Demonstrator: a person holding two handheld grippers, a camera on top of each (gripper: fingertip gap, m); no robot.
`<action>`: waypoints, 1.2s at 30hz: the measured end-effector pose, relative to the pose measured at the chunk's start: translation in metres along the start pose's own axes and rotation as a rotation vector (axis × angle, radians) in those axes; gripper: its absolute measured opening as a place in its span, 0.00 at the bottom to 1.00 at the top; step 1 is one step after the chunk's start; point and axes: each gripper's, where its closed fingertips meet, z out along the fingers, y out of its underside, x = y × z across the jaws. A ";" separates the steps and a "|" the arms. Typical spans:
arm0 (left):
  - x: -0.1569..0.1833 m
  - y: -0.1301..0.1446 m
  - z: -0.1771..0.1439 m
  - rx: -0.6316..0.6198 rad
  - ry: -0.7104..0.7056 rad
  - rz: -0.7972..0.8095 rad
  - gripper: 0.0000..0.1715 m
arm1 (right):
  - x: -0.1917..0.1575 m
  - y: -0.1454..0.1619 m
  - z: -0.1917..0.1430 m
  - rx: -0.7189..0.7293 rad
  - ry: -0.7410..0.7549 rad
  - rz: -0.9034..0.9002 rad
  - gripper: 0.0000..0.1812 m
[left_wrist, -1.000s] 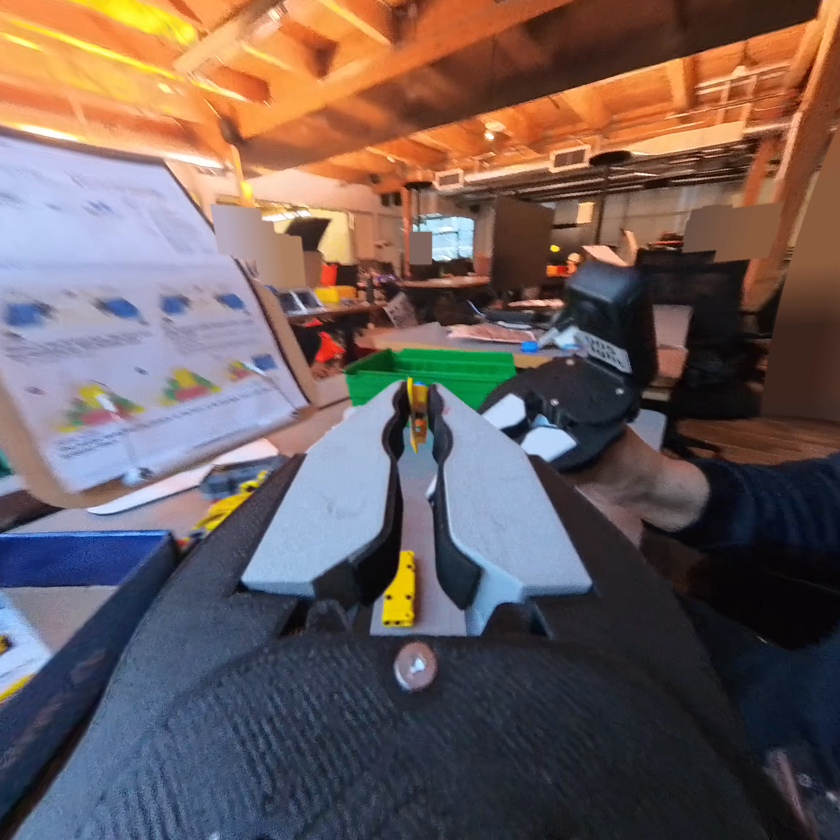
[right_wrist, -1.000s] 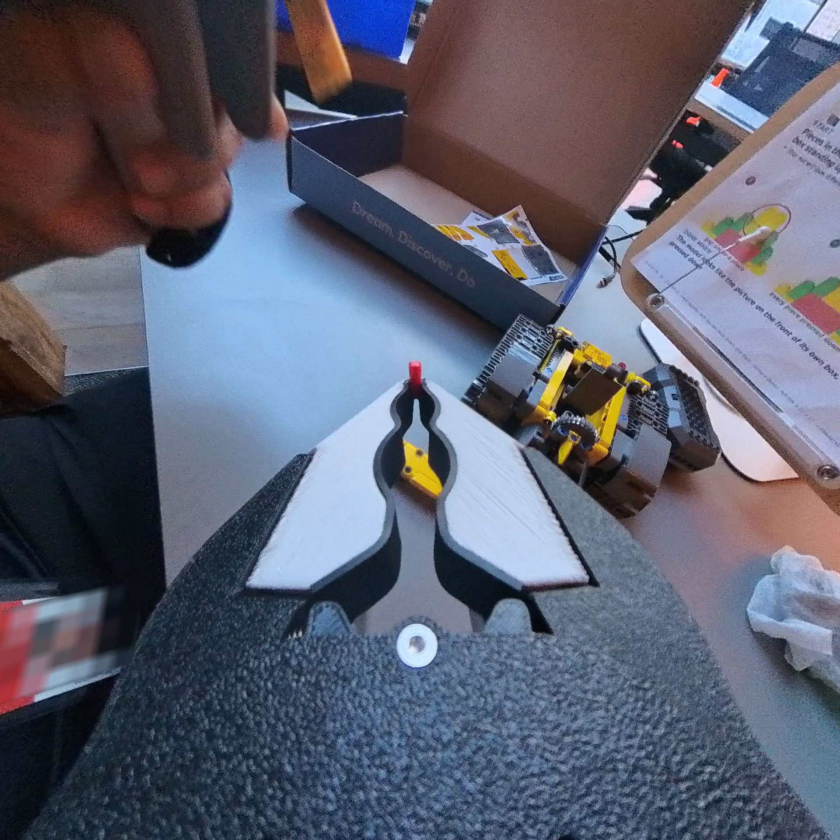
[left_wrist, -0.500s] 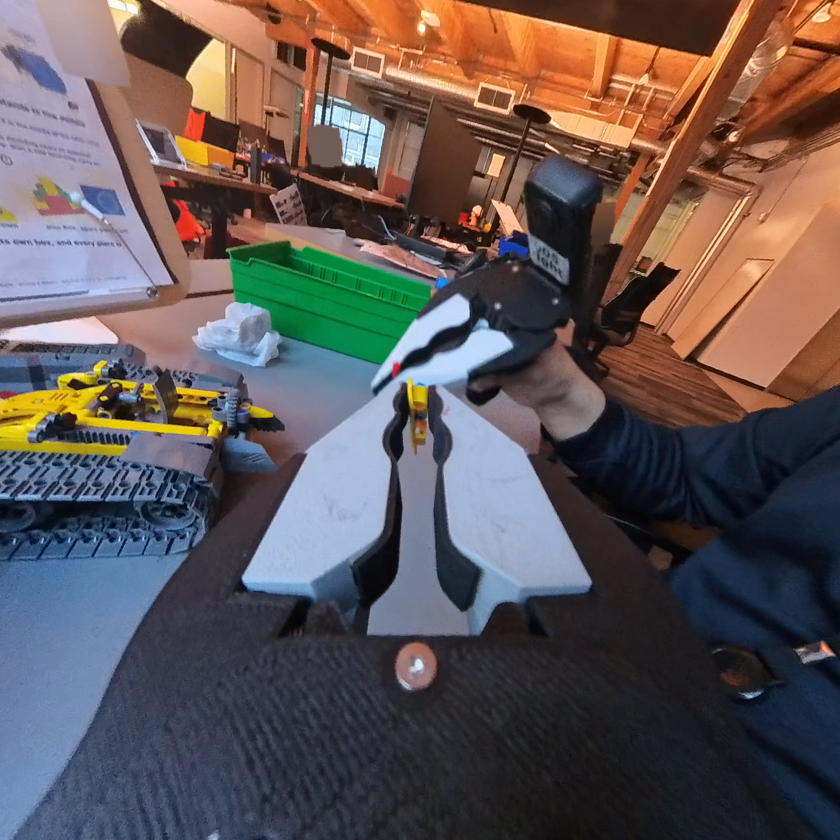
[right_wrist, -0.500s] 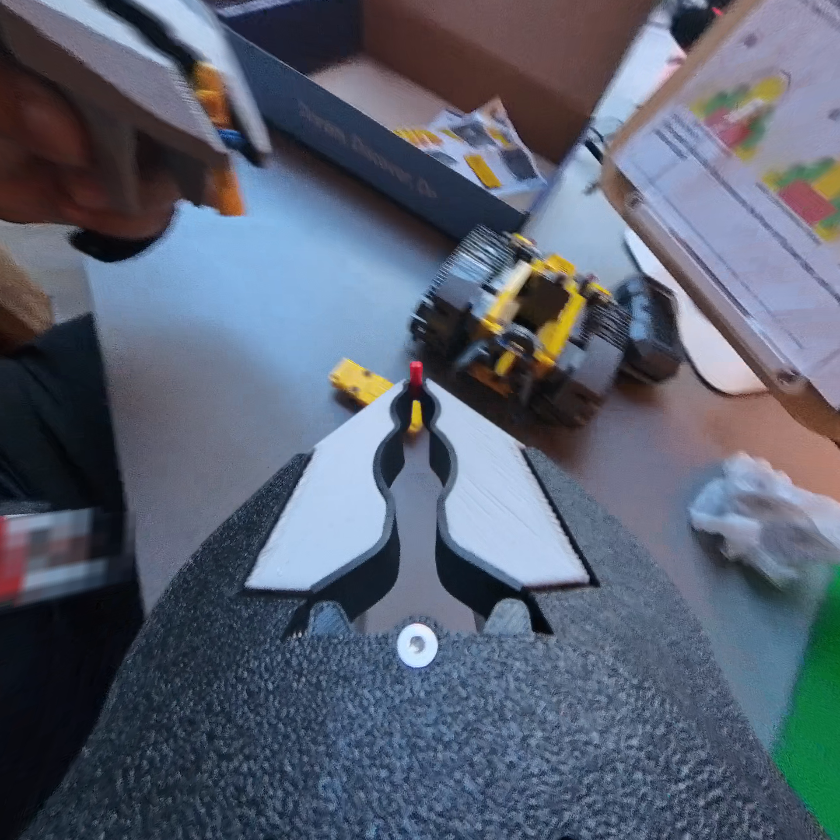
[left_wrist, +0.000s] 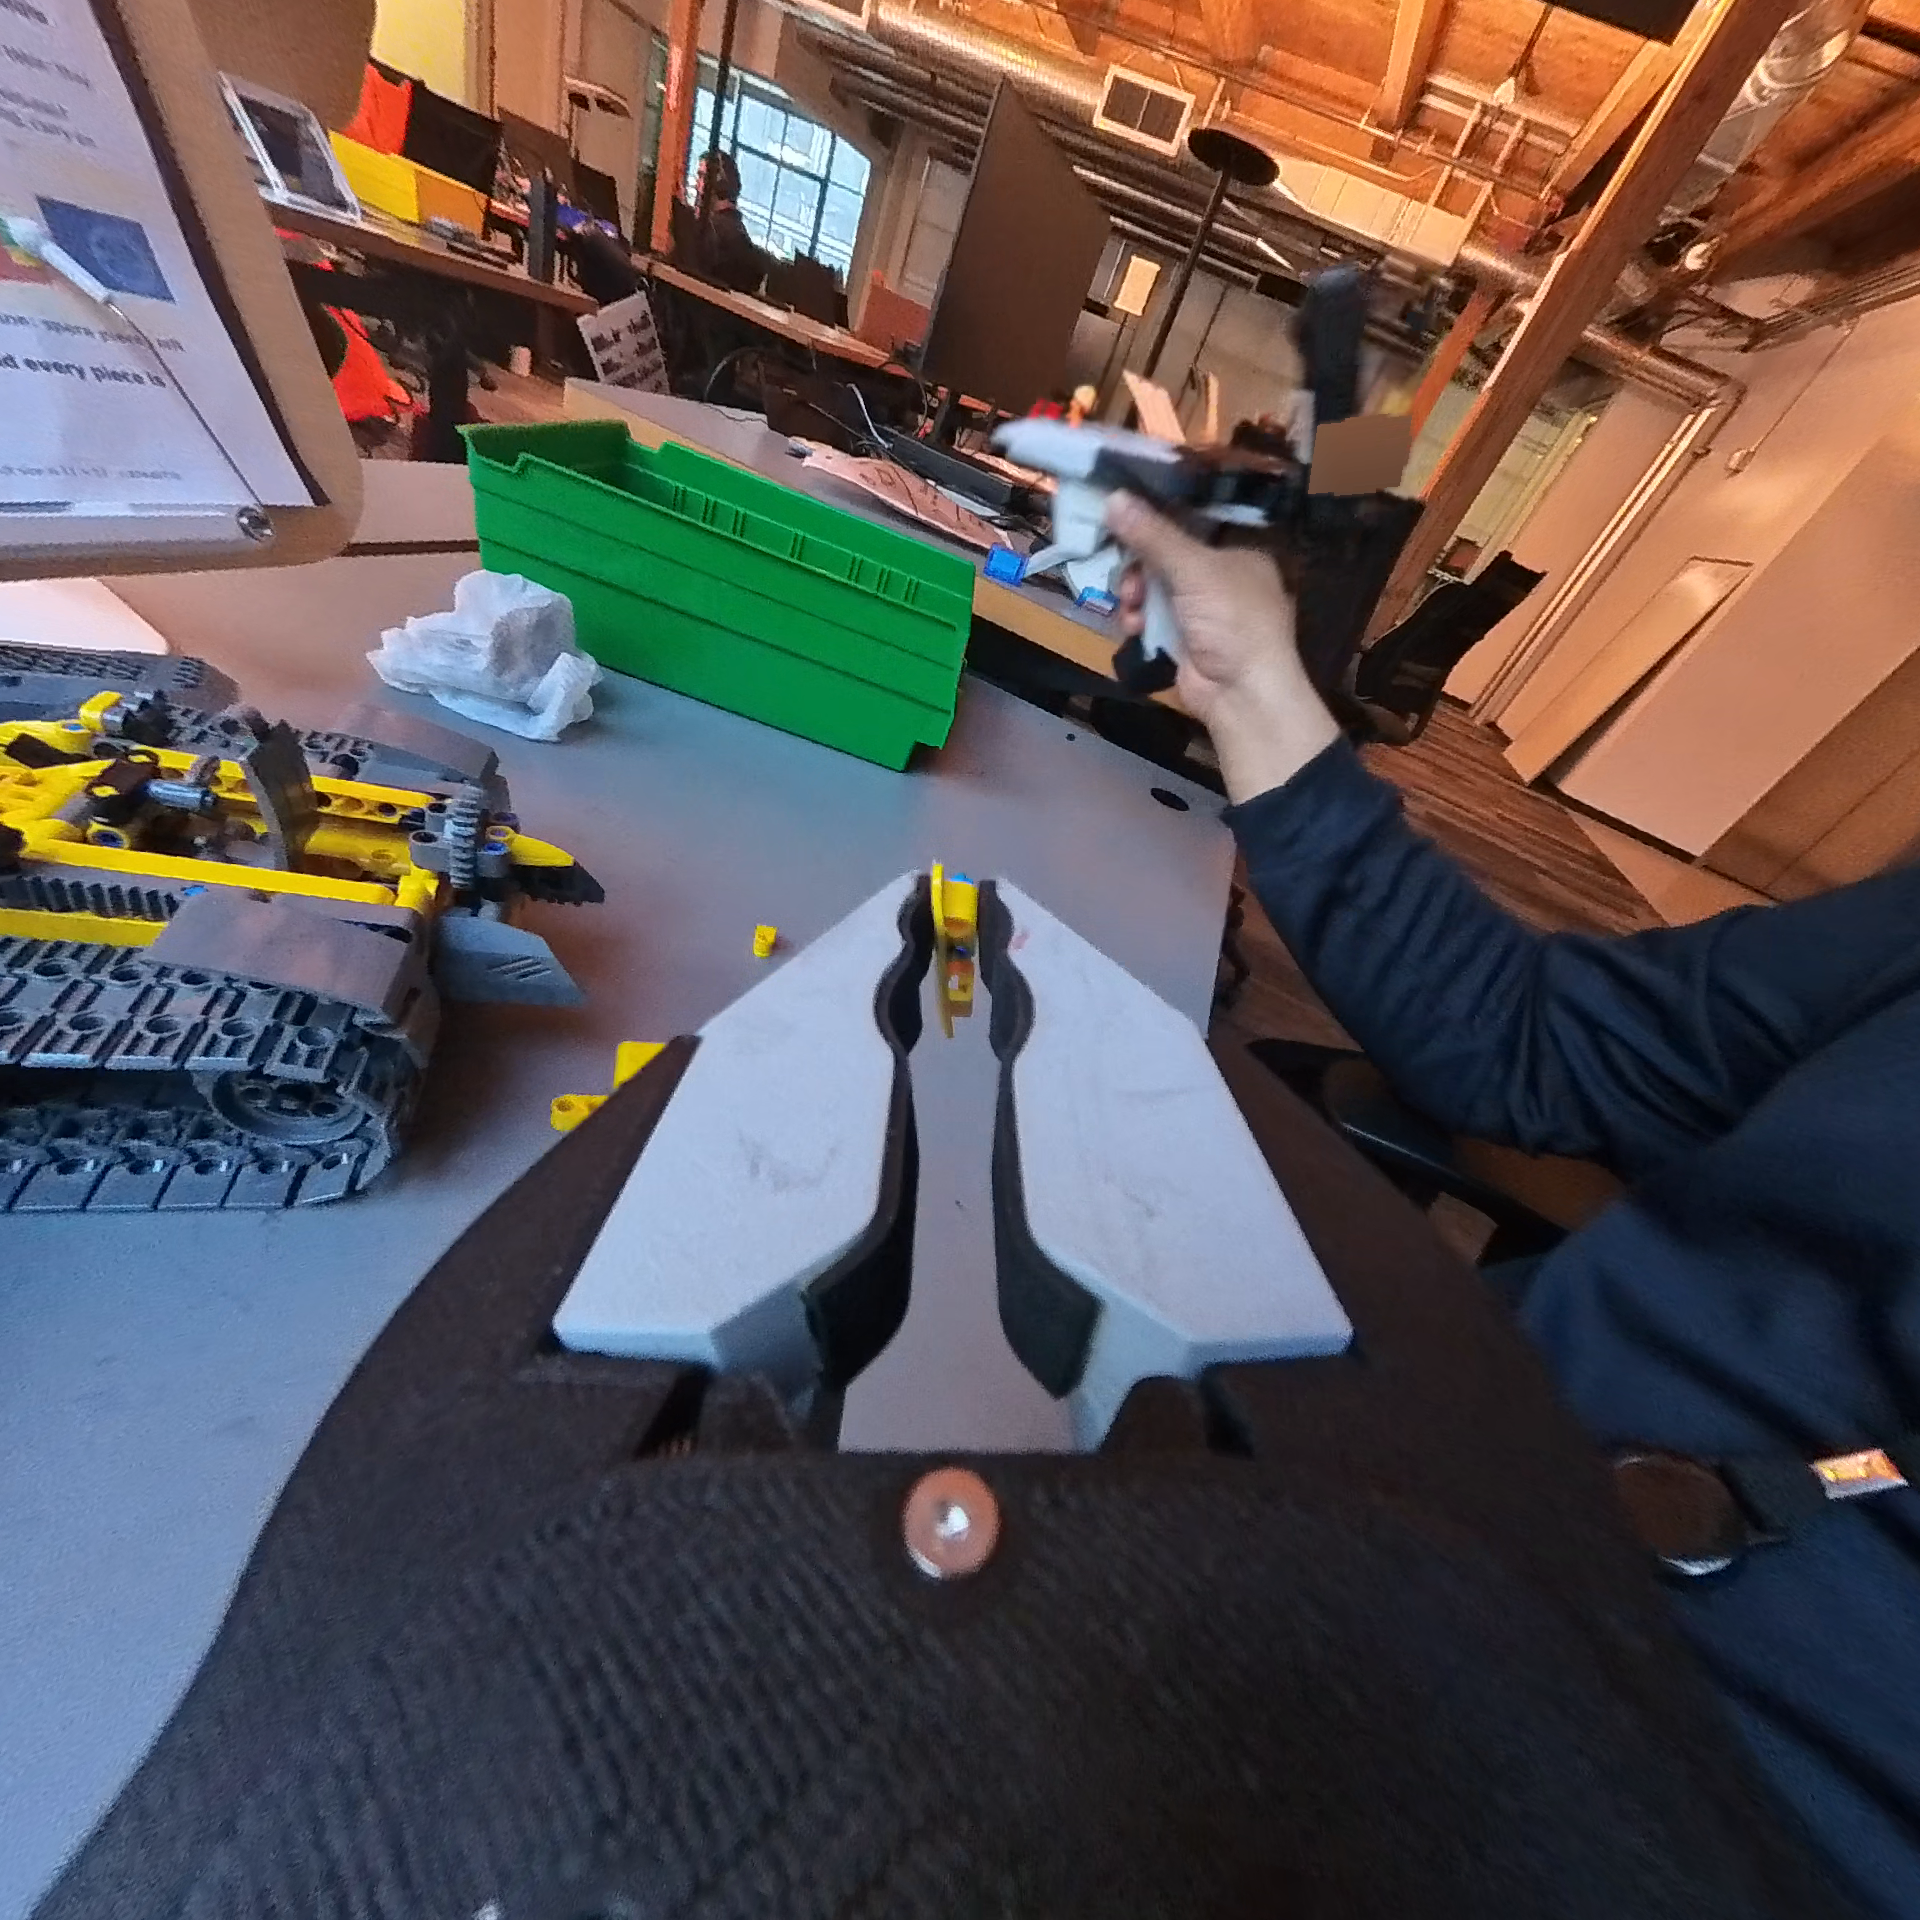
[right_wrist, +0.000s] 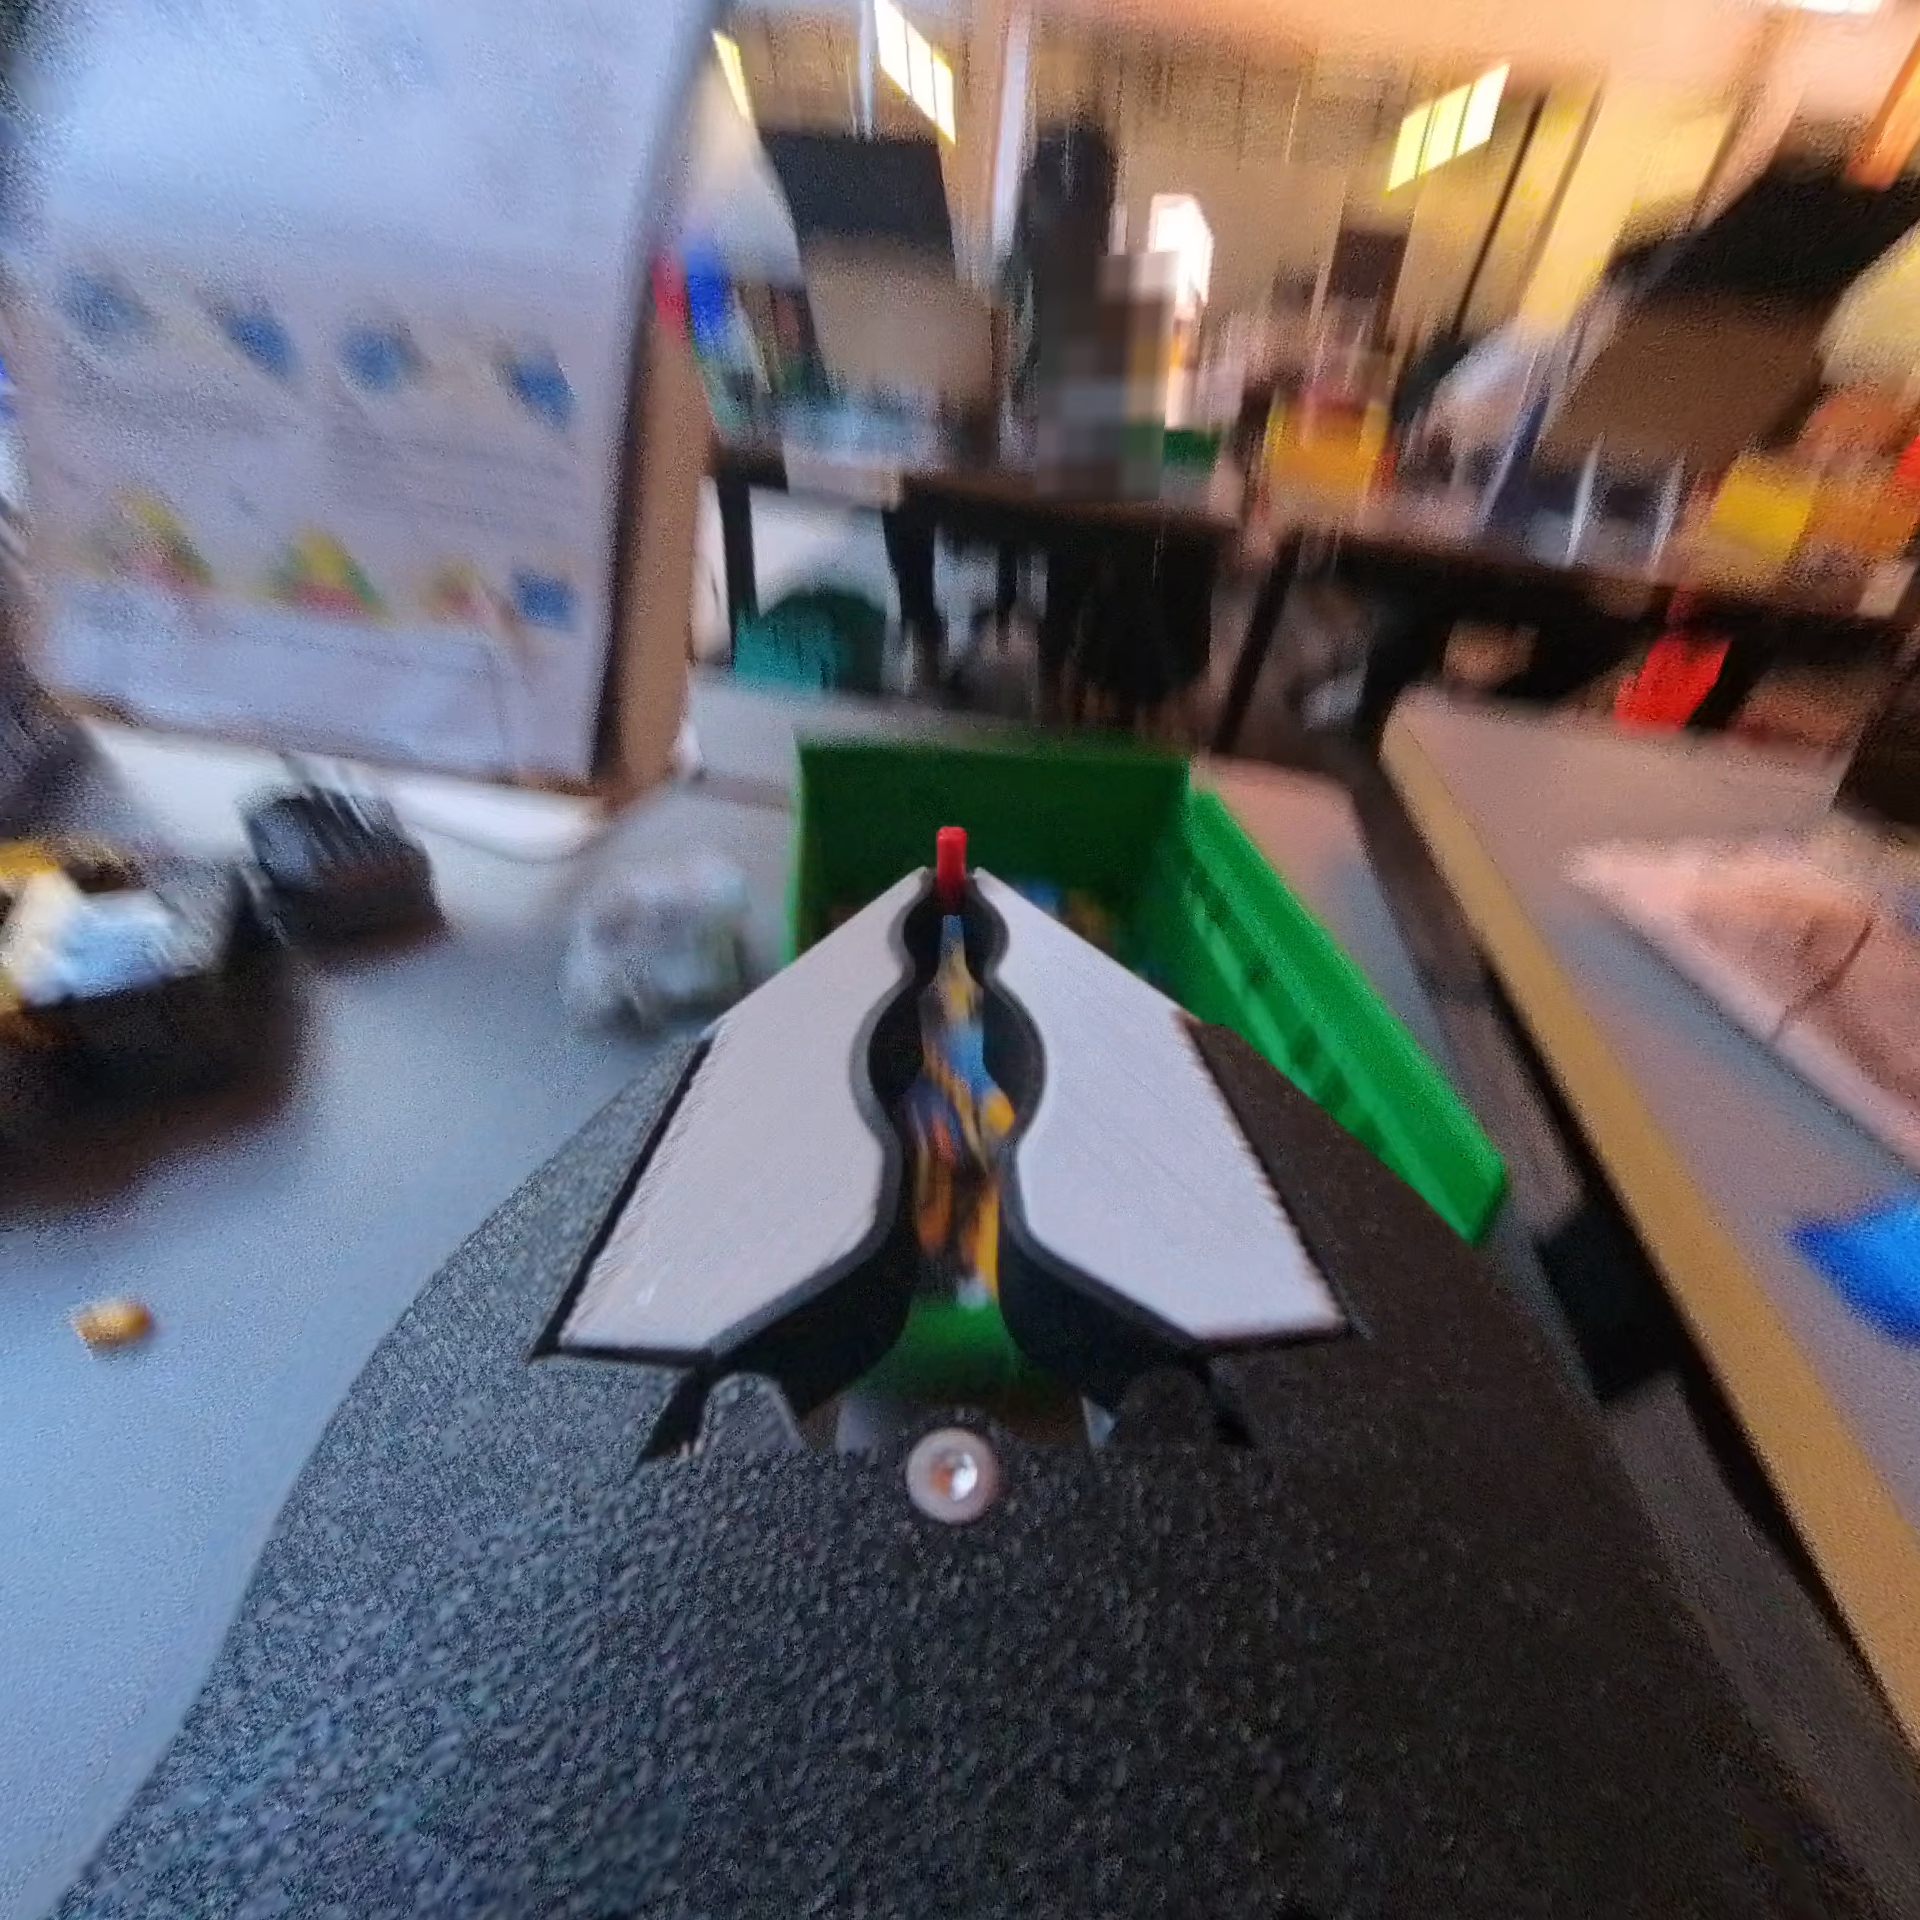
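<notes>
Left claw: the left claw (left_wrist: 951, 904) is closed narrowly on a thin yellow piece (left_wrist: 952, 961) with a small blue spot near its top; the piece is held upright at the tips, above the tabletop (left_wrist: 727, 821).
Right claw: the right claw (right_wrist: 949, 883) is closed on a small red peg (right_wrist: 950, 858) that sticks out past the tips. In the left wrist view this same claw is seen raised at the far right, gripped by a hand (left_wrist: 1205, 613), well apart from the left claw.
Green bin: a green bin (right_wrist: 1226, 935) lies directly under and ahead of the right claw; blurred coloured pieces are glimpsed inside it through the gap between the fingers. What they are cannot be told.
Tracked model: a yellow and grey tracked model (left_wrist: 218, 935) stands on the tabletop at the near left, partly built or partly stripped; which cannot be told.
Loose pieces: a tiny yellow piece (left_wrist: 765, 938) and a yellow part (left_wrist: 613, 1081) lie on the tabletop between the model and the left claw.
Other things: a crumpled white tissue (left_wrist: 488, 655) lies just beside the bin; an instruction board (left_wrist: 135, 270) stands at the far left.
Progress: one piece is held in each claw and neither has been set down. The red peg is judged closest to the bin; loose pieces are left on the tabletop.
</notes>
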 end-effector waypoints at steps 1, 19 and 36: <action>0.001 0.001 0.001 -0.005 0.005 -0.001 0.03 | 0.004 0.031 0.013 -0.153 -0.026 0.038 0.02; 0.015 0.019 0.015 -0.104 0.022 0.107 0.03 | -0.231 -0.005 -0.030 -0.104 -0.953 0.059 0.15; 0.060 -0.029 -0.004 0.336 0.236 0.121 0.03 | -0.387 -0.002 -0.131 0.008 -1.543 -0.004 0.12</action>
